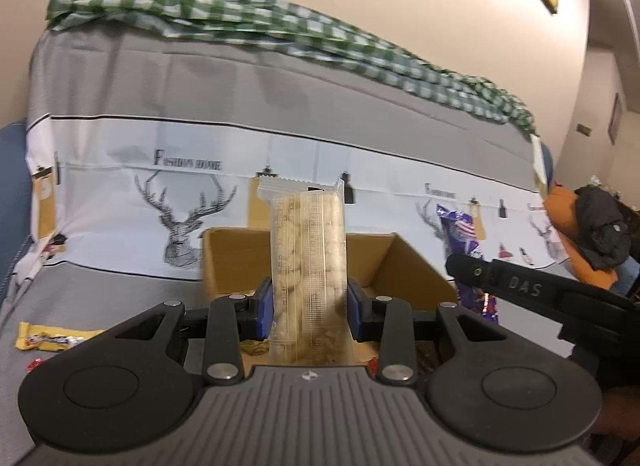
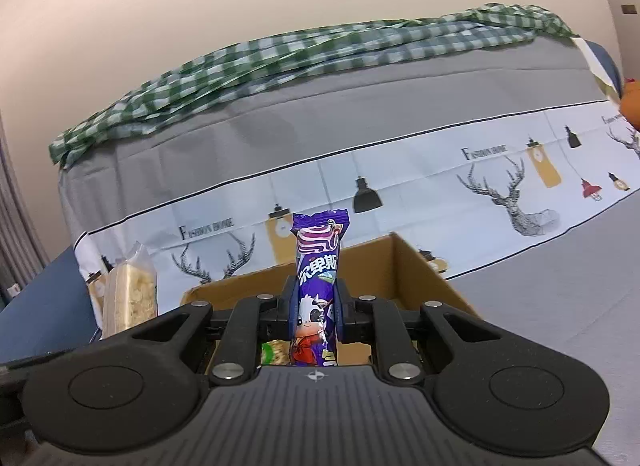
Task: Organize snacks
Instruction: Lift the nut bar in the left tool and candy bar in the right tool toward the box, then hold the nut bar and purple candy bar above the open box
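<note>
Soft even indoor light; fisheye-bent edges, slight motion blur.

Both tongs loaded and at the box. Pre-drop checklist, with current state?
1. Left tongs clamped on the clear cracker pack, pack upright: ok.
2. Right tongs clamped on the purple candy pack: ok.
3. Cardboard box open at the top, right behind both packs: ok.
4. Room left inside the box; some snacks show at the bottom, the rest is hidden: cannot tell.
5. Tongs apart from each other; the right one sits close on the left view's right side, no contact seen: ok.
6. Yellow snack pack outside the box on the grey cover: not ok.
</note>
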Demonstrator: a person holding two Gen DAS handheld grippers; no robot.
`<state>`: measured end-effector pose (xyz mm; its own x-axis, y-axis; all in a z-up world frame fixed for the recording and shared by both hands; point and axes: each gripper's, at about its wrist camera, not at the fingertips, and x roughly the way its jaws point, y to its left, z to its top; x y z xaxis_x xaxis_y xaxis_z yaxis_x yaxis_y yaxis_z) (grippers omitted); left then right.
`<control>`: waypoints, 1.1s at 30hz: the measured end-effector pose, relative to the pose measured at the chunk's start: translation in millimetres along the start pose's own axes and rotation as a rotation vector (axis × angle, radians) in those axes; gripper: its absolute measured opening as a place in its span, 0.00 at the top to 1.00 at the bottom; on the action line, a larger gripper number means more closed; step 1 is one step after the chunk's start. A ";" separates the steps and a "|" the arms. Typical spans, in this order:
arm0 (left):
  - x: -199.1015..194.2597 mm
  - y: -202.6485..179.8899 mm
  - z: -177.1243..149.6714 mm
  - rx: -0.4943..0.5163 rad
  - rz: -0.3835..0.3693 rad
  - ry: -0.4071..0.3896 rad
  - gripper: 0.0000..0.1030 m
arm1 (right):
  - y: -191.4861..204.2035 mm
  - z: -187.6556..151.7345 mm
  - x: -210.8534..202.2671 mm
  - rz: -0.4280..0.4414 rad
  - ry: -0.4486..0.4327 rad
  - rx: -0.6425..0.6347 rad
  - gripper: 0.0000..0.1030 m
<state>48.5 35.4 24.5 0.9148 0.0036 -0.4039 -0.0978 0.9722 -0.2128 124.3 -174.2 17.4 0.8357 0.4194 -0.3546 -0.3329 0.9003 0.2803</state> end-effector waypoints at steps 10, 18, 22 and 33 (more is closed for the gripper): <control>16.5 -11.9 -6.7 0.005 -0.061 0.030 0.62 | -15.3 -1.8 2.2 -0.026 0.012 0.008 0.83; 22.9 -18.2 -9.3 0.003 -0.081 0.043 0.62 | -16.6 -2.3 3.1 -0.027 0.016 0.003 0.83; 24.3 -20.2 -9.6 0.002 -0.085 0.048 0.62 | -17.6 -2.3 3.5 -0.029 0.016 0.001 0.83; 26.0 -20.9 -9.7 0.001 -0.094 0.050 0.62 | -18.9 -1.7 3.5 -0.029 0.017 -0.009 0.83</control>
<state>70.6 12.9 9.9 0.8994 -0.0988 -0.4258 -0.0125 0.9679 -0.2511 132.8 -189.6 9.4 0.8376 0.3946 -0.3778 -0.3121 0.9132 0.2620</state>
